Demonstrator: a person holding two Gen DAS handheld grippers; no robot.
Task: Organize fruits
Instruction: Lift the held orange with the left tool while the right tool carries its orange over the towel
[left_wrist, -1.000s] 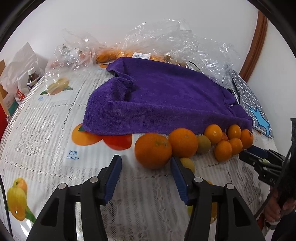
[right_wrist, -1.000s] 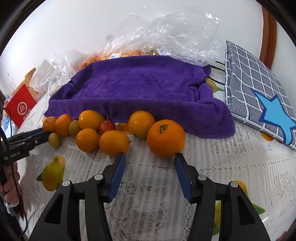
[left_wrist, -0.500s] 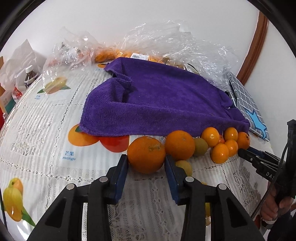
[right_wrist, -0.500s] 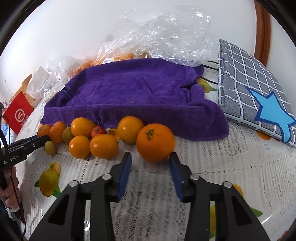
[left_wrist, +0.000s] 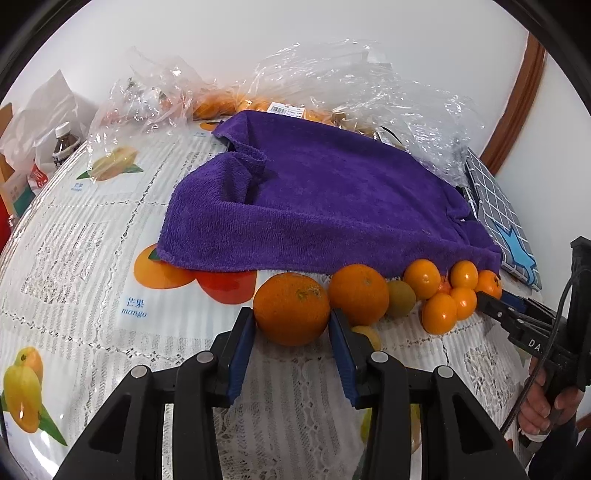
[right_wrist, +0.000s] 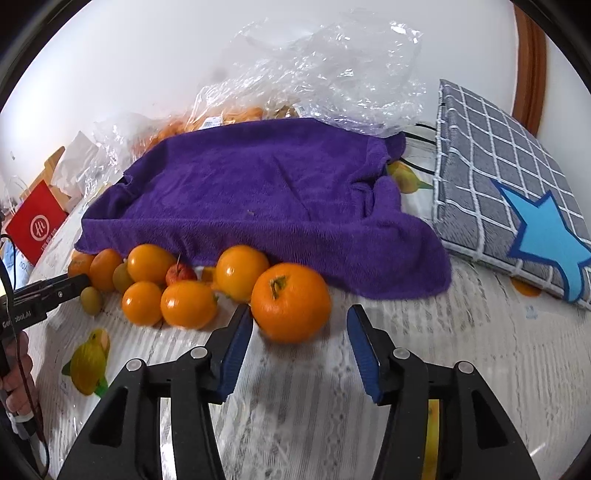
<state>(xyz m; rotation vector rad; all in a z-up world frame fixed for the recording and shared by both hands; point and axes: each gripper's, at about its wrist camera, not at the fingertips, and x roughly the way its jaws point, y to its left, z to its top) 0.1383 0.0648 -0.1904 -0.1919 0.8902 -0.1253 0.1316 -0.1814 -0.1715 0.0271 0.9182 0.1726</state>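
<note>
A row of fruit lies along the near edge of a purple towel (left_wrist: 332, 199). My left gripper (left_wrist: 291, 318) is shut on the big orange (left_wrist: 291, 306) at the row's left end, with both blue pads against its sides. Beside it sit another orange (left_wrist: 358, 293), a greenish fruit (left_wrist: 400, 297) and several tangerines (left_wrist: 439, 312). My right gripper (right_wrist: 300, 314) is opening around a stemmed orange (right_wrist: 291, 301) at the row's right end. Its left pad touches the orange and the right pad stands apart. A small red apple (right_wrist: 180, 274) sits among the tangerines (right_wrist: 188, 302).
Crumpled clear plastic bags (left_wrist: 351, 85) holding more fruit lie behind the towel (right_wrist: 258, 199). At the right lies a grey checked cushion with a blue star (right_wrist: 517, 192); a bottle (left_wrist: 64, 144) and a red bag (right_wrist: 35, 225) stand at the left. The fruit-print tablecloth (left_wrist: 92, 258) covers the table.
My left gripper came forward and shut on the big orange. My right gripper narrowed around the stemmed orange, then widened again, leaving a gap at its right pad.
</note>
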